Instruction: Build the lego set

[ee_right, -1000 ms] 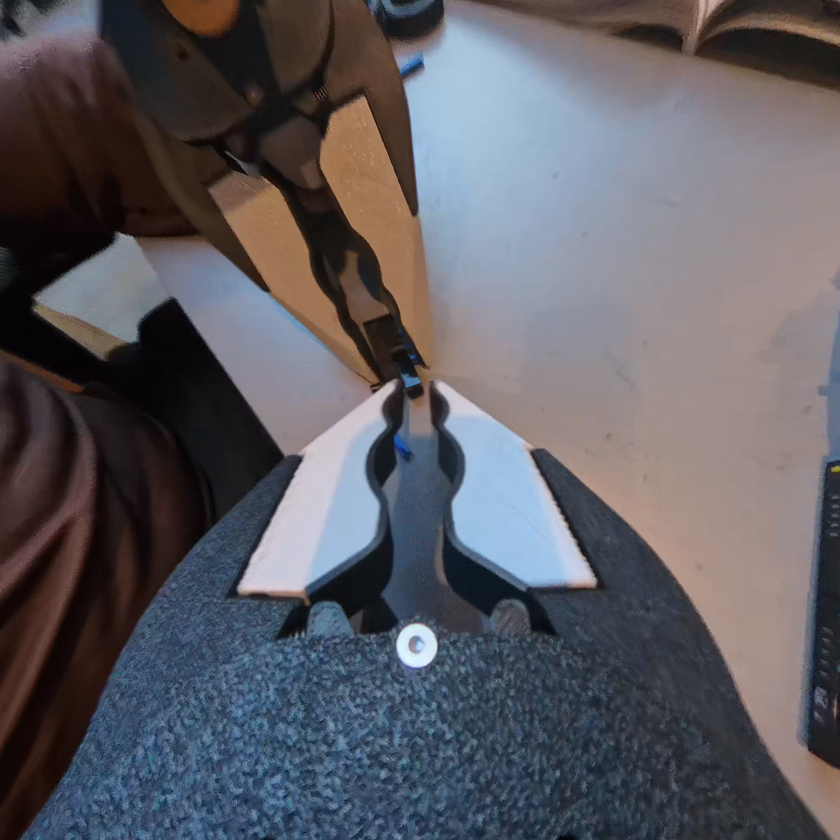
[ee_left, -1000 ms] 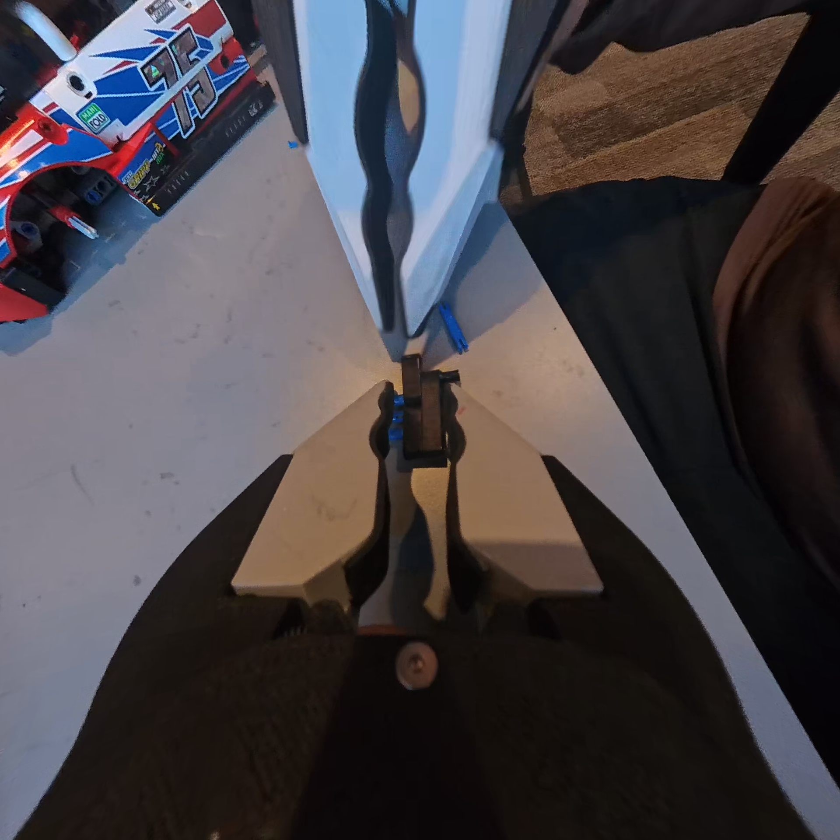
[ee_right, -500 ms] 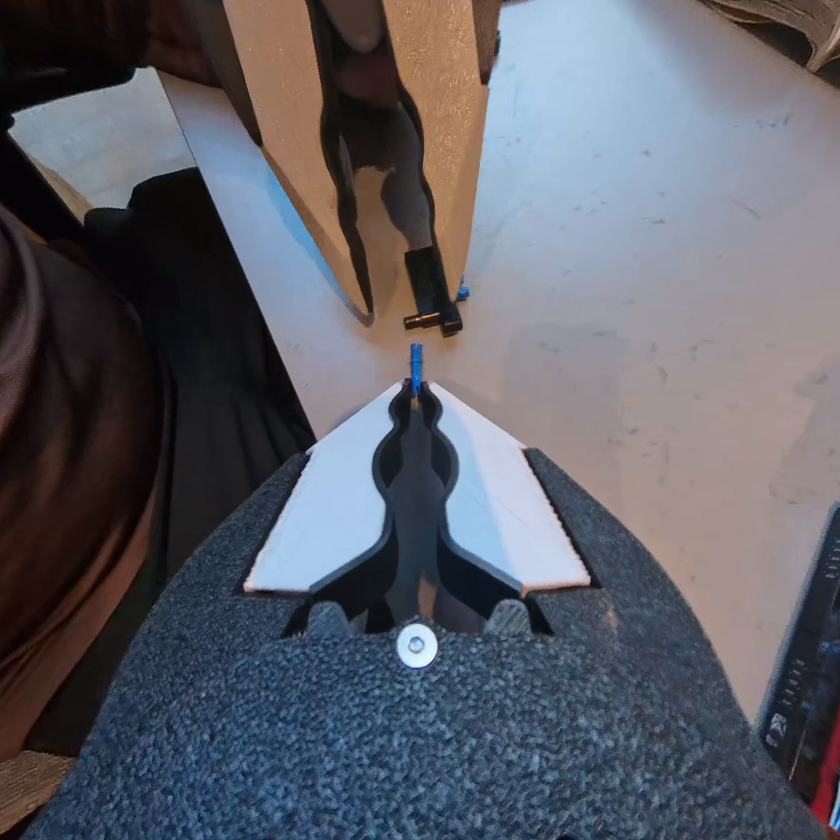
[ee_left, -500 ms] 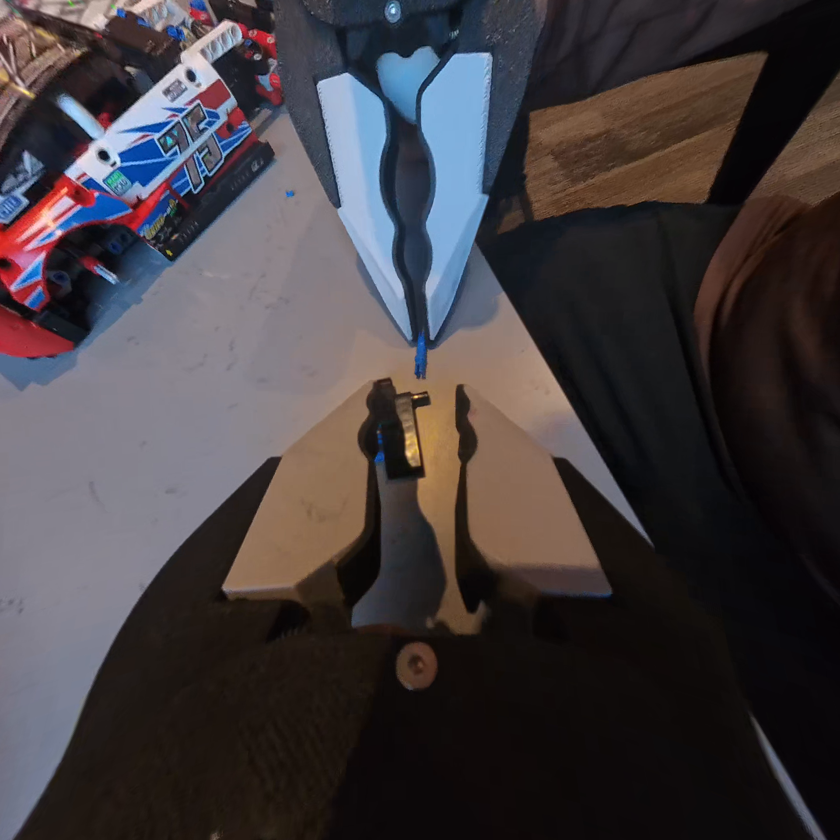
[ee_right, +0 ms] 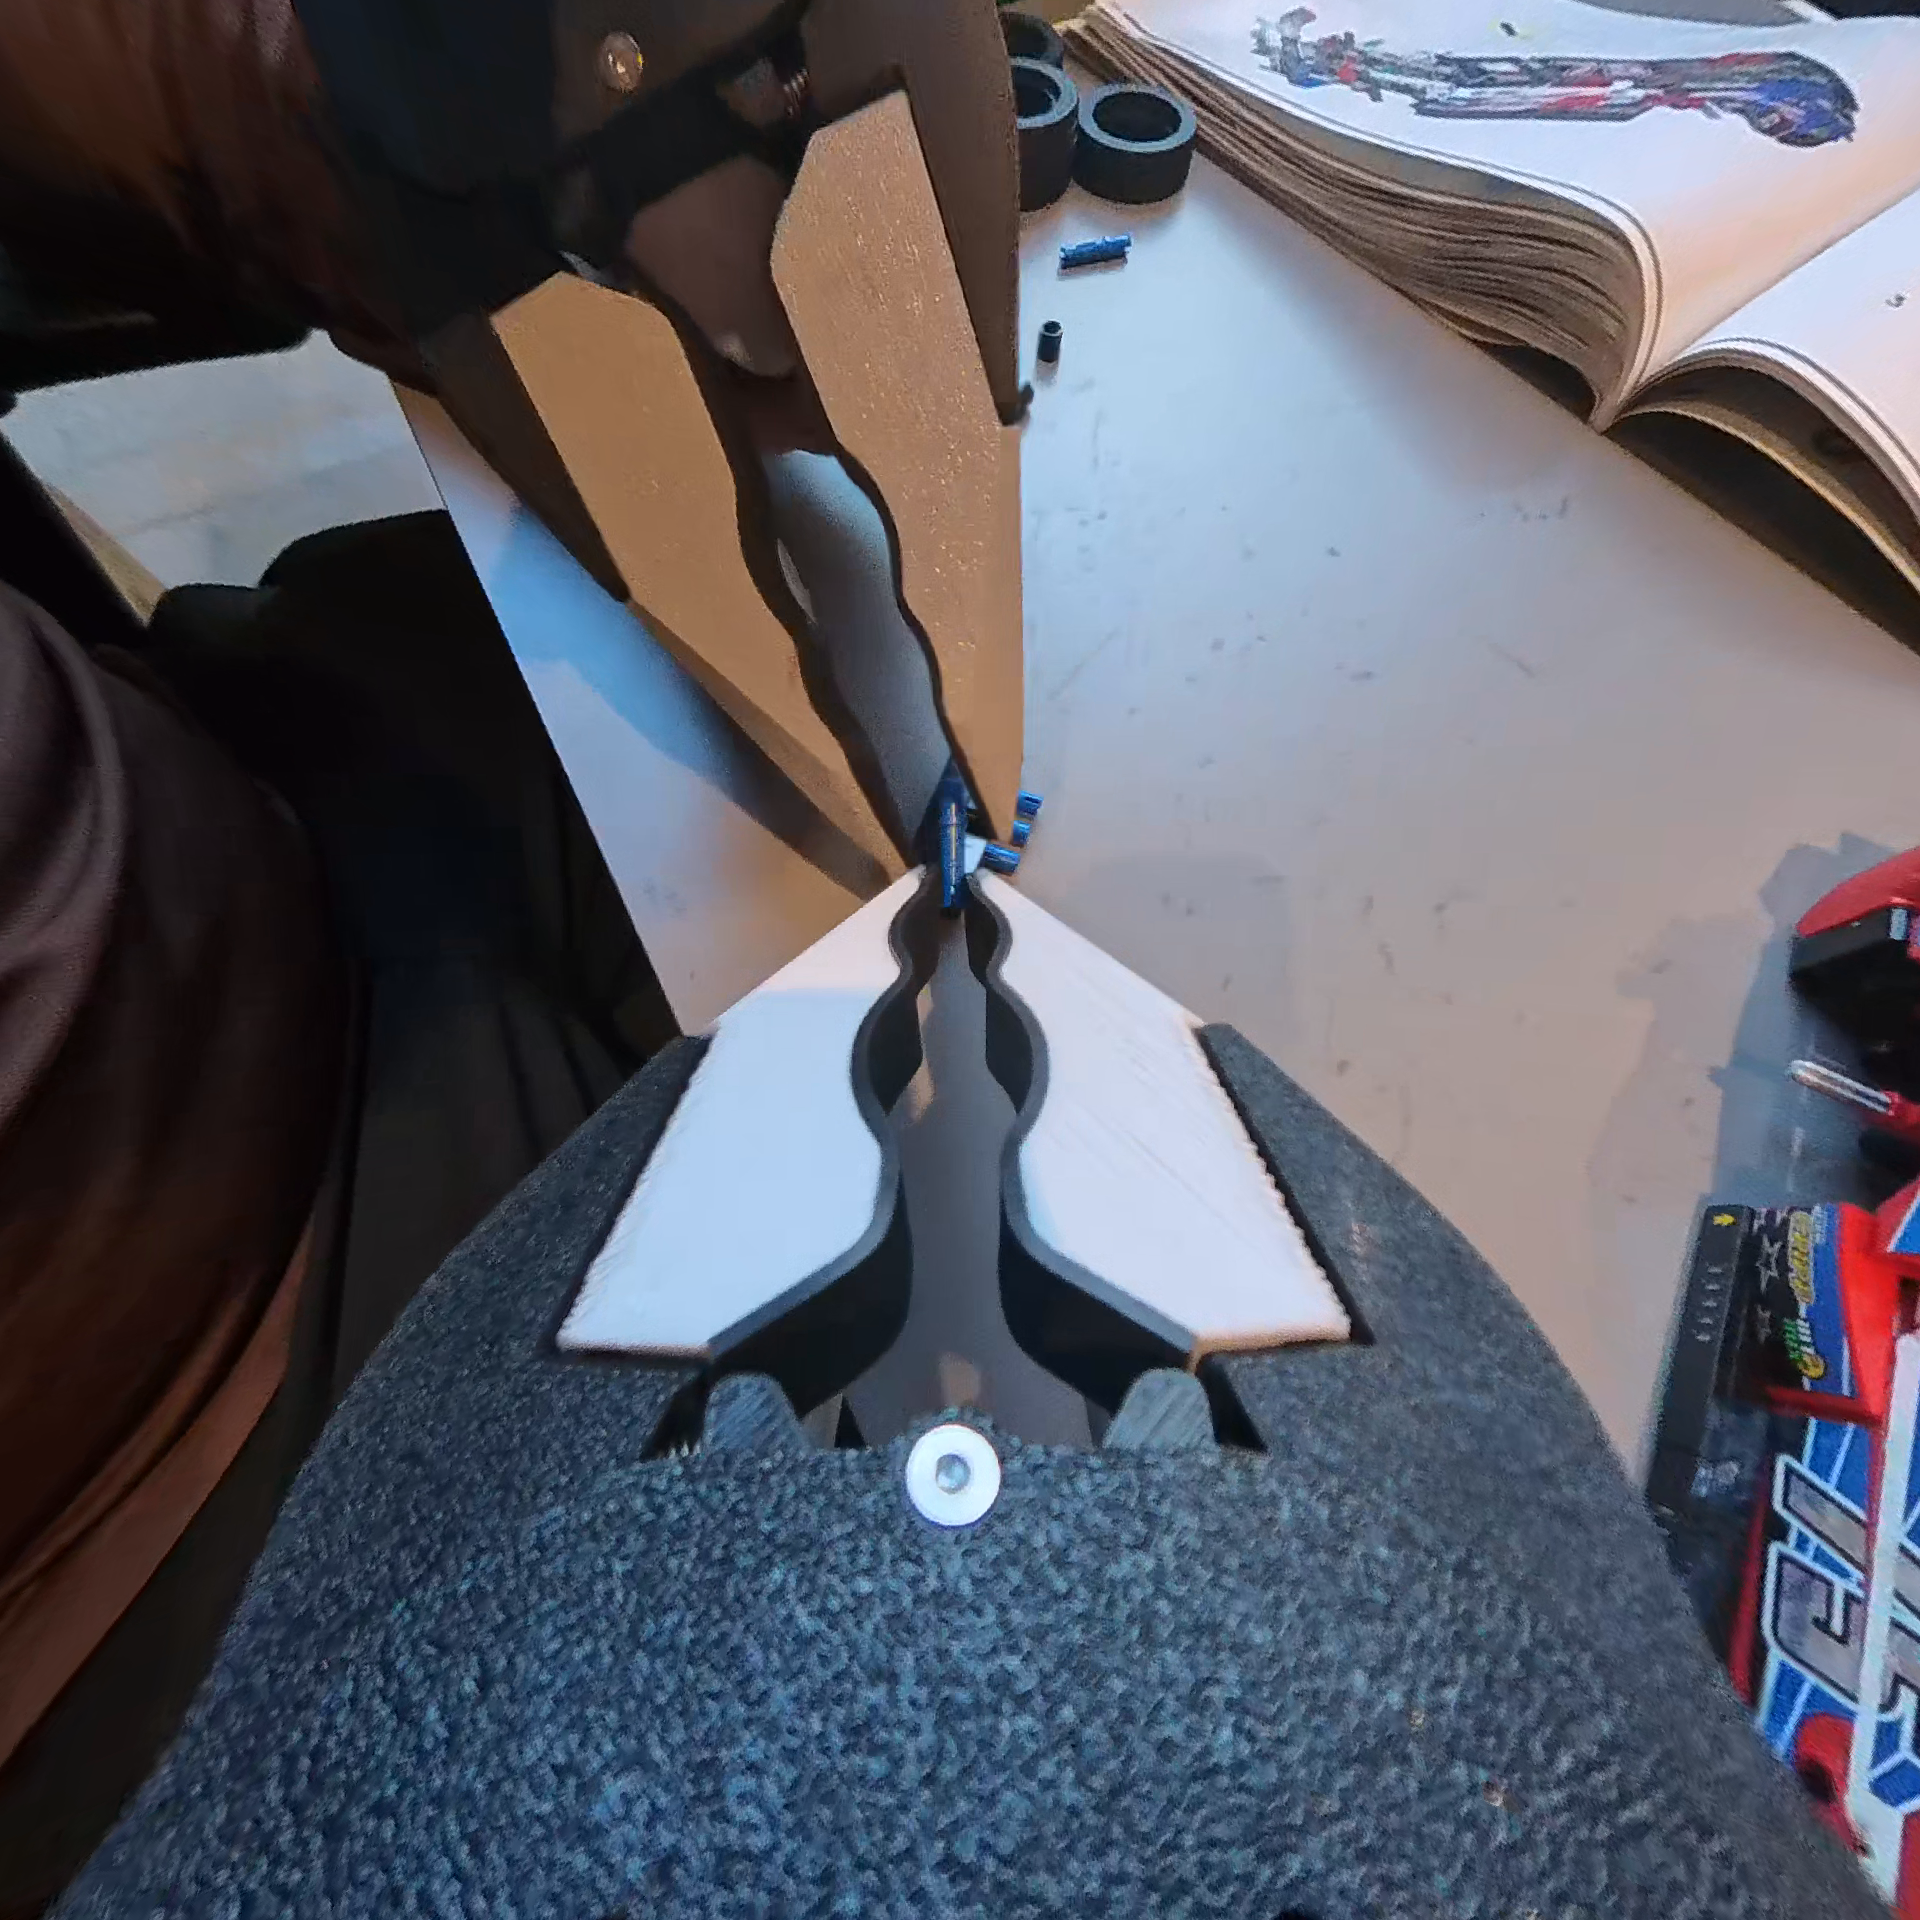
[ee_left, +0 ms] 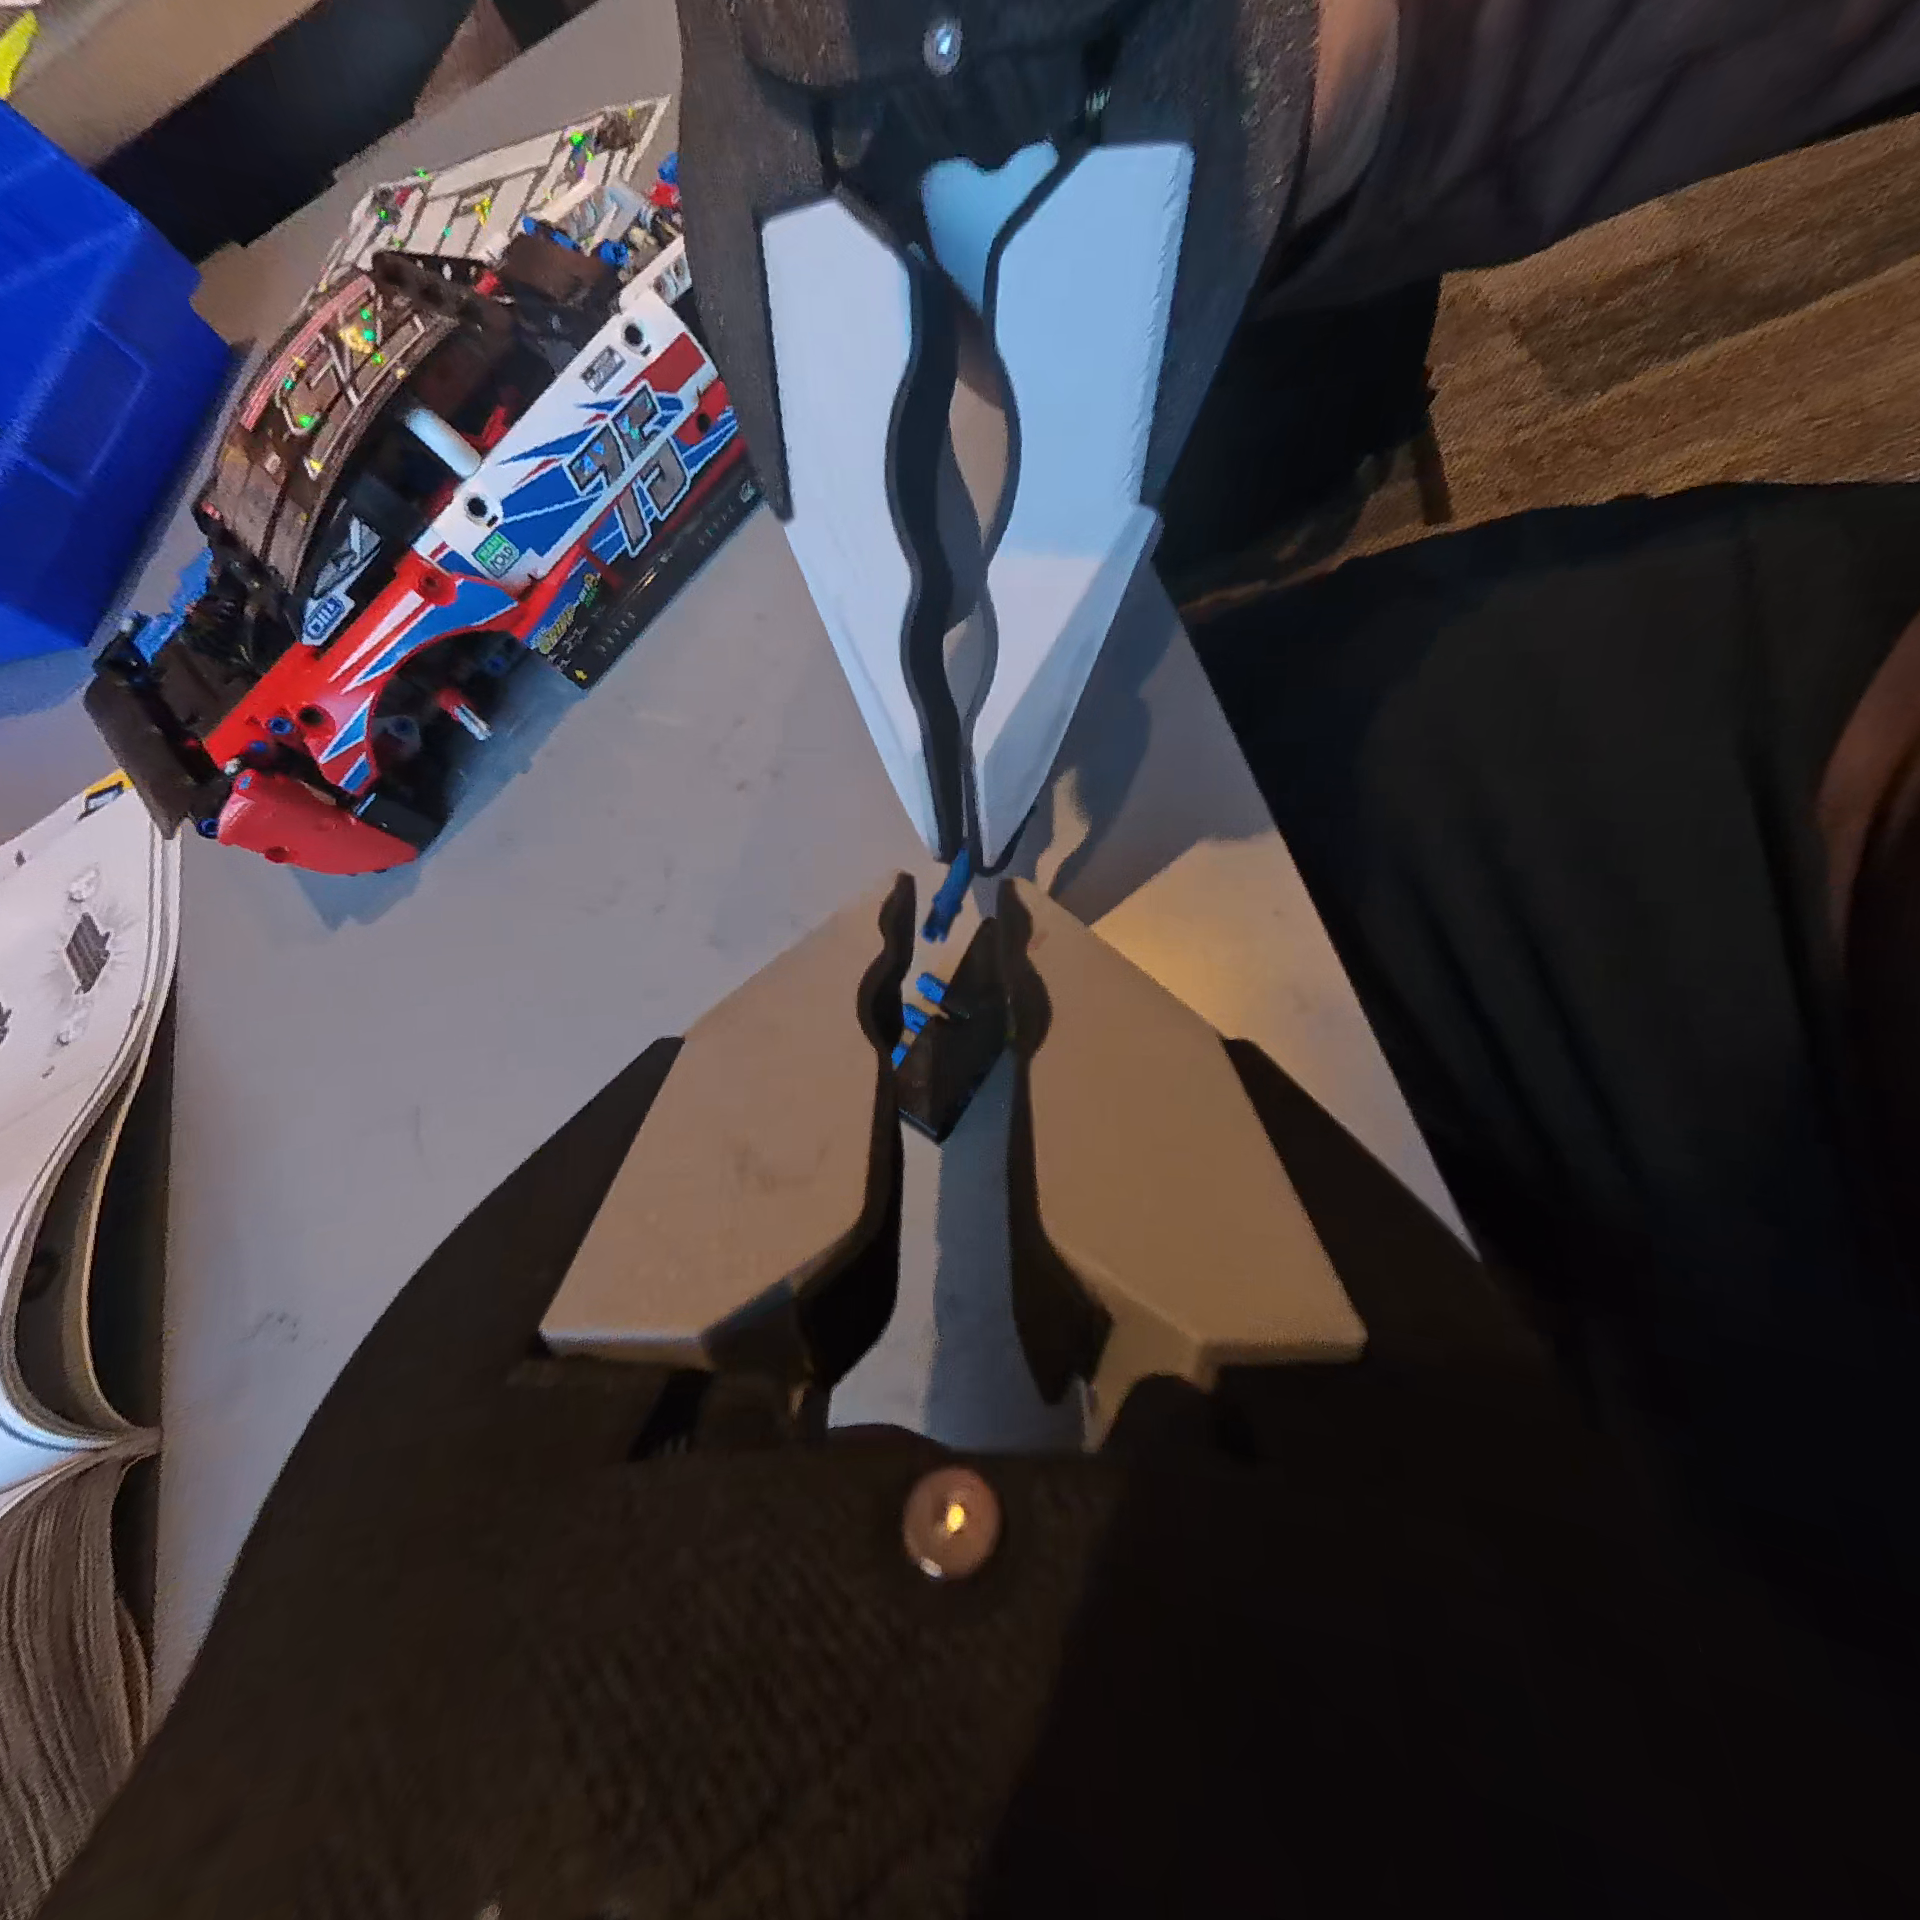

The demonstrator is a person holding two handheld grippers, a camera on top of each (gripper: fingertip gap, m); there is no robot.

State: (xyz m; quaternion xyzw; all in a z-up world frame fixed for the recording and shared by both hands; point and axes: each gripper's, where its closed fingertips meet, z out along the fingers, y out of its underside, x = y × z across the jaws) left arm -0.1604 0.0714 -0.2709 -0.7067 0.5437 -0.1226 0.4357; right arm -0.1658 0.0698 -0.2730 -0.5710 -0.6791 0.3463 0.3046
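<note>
Car model (ee_right: 1849, 1382) cut by edge

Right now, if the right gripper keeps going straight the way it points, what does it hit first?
Likely the small black lego piece in the left gripper; the right gripper's blue pin leads, though depth is unclear.

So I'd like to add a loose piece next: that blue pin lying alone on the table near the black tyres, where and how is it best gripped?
The loose blue pin lies flat on the table, apart from the tyres. Probably best to come straight down from above and close the fingers across its middle, crosswise to its long axis; its round, thin shaft may roll or slip otherwise.
</note>
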